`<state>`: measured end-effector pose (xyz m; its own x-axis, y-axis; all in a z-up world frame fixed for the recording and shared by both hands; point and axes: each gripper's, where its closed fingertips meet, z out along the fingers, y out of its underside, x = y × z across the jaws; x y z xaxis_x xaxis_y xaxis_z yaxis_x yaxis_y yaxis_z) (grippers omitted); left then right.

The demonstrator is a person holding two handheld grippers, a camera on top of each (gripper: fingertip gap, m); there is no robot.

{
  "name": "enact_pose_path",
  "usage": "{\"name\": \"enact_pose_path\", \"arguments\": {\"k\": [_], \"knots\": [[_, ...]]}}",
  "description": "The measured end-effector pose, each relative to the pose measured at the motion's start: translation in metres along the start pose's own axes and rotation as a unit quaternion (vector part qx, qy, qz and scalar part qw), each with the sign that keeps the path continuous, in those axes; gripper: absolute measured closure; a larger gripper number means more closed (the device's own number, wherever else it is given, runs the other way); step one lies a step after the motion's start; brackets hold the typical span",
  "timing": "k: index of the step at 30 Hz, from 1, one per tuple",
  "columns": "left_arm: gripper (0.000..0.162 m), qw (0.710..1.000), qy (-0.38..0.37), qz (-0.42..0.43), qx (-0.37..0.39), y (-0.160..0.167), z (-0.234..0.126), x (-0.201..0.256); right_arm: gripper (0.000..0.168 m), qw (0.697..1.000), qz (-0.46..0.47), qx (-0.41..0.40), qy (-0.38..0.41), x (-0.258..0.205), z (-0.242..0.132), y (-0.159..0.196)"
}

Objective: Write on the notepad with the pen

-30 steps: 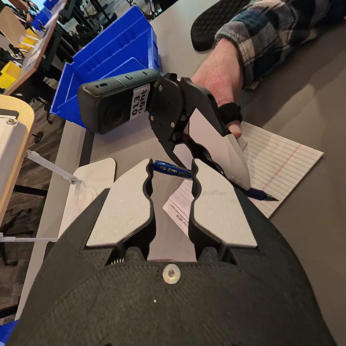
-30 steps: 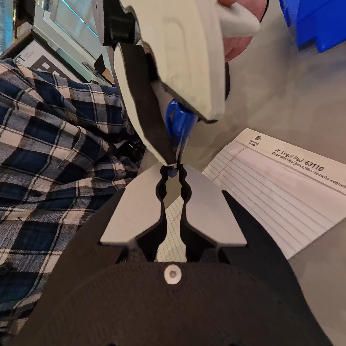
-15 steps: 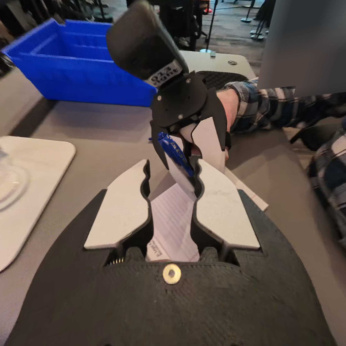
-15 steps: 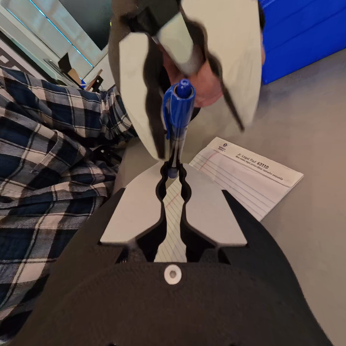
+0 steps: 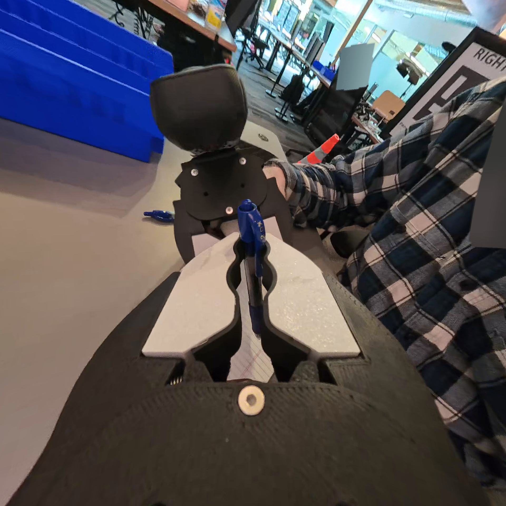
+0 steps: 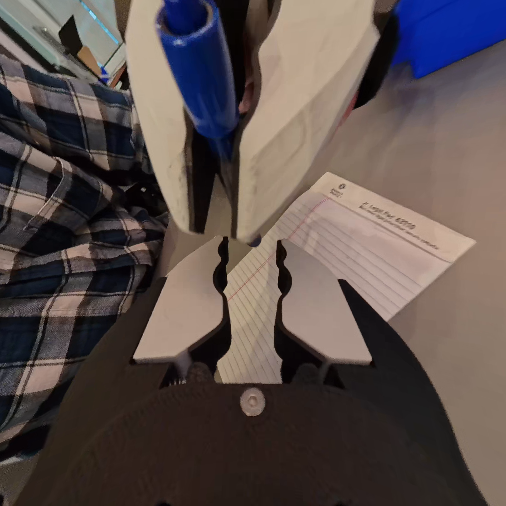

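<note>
My left gripper (image 5: 252,246) is shut on a blue pen (image 5: 249,221), which stands upright between the fingertips with its tip pointing down. The white lined notepad (image 5: 247,365) lies on the grey table below it. In the right wrist view, my right gripper (image 6: 252,242) is open and empty, just in front of the left gripper's fingers (image 6: 287,142), which clamp the pen (image 6: 200,74). The notepad (image 6: 369,254) lies under and to the right of both grippers. The right gripper's black body (image 5: 224,186) faces me just beyond the pen.
A blue pen cap (image 5: 158,215) lies on the table to the left. A blue bin (image 5: 68,95) stands at the back left and also shows in the right wrist view (image 6: 451,35). A person's plaid sleeve (image 5: 383,205) fills the right side. An orange cone (image 5: 323,150) stands behind. Tip to tip, the grippers are about 8 centimeters apart.
The right gripper held the pen and has let go and opened. The left gripper, open before, has shut on the pen, which now stands upright over the notepad.
</note>
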<state>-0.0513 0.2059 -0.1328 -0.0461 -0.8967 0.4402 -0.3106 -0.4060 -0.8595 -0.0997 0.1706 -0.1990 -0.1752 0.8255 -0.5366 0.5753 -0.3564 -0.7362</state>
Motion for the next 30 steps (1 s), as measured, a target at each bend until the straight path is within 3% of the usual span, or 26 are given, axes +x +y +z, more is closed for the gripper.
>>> {"name": "enact_pose_path", "arguments": {"k": [12,16,18,22,26,30], "knots": [[0.151,0.999,0.028,-0.021,-0.039,0.011,0.011,0.006,0.158,0.999,-0.018,-0.032,-0.019,-0.009,0.014,0.008],[0.11,1.0,0.006,0.006,-0.024,-0.002,-0.008,0.009,0.157,1.0,-0.006,0.007,-0.022,-0.005,0.002,-0.001],[0.106,0.997,-0.054,0.045,-0.042,0.001,-0.027,0.0,0.157,0.999,0.008,0.036,-0.028,-0.002,-0.008,-0.007],[0.095,0.97,-0.167,0.09,-0.151,0.055,-0.054,-0.034,0.158,0.991,0.032,0.117,-0.059,0.002,-0.031,-0.024],[0.088,0.924,-0.208,0.127,-0.293,0.129,-0.059,-0.059,0.158,0.984,0.053,0.153,-0.079,0.007,-0.04,-0.028],[0.094,0.926,-0.202,0.121,-0.294,0.142,-0.053,-0.06,0.158,0.986,0.038,0.151,-0.05,0.009,-0.04,-0.03]]}}
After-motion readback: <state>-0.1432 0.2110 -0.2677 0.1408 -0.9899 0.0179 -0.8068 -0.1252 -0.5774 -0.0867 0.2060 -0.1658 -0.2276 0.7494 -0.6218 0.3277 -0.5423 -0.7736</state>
